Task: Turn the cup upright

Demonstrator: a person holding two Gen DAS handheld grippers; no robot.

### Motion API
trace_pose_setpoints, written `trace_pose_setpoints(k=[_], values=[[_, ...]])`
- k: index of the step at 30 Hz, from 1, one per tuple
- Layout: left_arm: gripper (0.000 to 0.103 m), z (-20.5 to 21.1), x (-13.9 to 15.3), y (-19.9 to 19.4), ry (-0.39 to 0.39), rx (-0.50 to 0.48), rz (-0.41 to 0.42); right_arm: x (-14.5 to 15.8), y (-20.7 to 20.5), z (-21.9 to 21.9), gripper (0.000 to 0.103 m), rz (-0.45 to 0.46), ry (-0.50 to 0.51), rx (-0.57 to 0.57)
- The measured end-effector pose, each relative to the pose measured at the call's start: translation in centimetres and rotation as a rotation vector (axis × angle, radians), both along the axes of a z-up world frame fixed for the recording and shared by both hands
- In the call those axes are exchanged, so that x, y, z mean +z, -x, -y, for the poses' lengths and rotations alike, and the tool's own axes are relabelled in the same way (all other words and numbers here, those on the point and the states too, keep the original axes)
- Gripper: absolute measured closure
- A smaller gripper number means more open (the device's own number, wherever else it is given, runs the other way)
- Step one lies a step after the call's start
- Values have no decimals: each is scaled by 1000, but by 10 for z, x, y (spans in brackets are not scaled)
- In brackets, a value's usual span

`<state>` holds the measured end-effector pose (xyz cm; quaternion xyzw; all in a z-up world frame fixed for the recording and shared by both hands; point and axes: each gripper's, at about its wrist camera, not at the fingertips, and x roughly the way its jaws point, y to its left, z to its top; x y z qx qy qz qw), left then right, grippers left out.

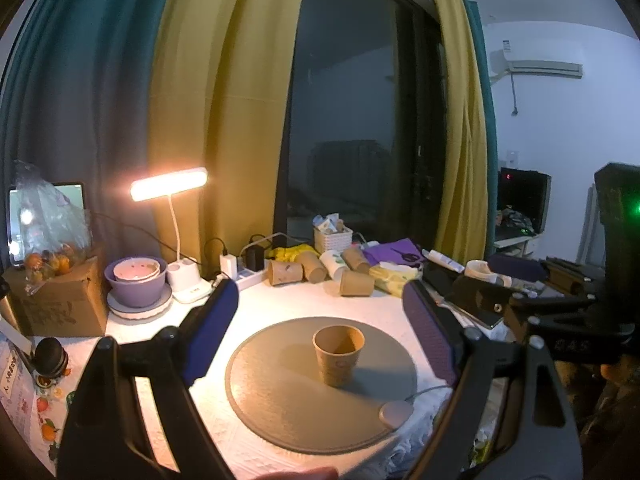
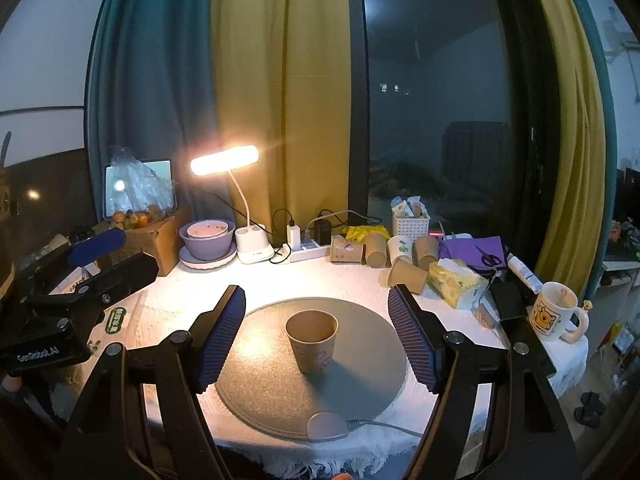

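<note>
Grippers hang back from the work: left gripper (image 1: 320, 332) and right gripper (image 2: 316, 332) both spread wide, grasping nothing. Between their pads, the cup (image 2: 312, 340) stands mouth-up near the middle of the grey mat (image 2: 260, 392), touched by neither. The flip looks done; what remains, I judge, is only to withdraw without knocking it. Brown paper, faint print, seemingly empty.

We can't read the print on the cup (image 2: 312, 341); tablet (image 1: 46, 216) upper left half hidden by plastic bag (image 1: 44, 212); worktop (image 2: 352, 280) front edge cut off.
</note>
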<state>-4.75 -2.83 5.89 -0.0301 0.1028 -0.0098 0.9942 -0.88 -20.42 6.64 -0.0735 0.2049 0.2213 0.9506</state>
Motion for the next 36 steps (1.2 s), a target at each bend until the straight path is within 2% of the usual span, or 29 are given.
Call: trace_pose_setpoints(k=[36], values=[[18, 5, -7, -1, 5, -14, -12, -2, 2, 3, 26, -5, 0, -3]])
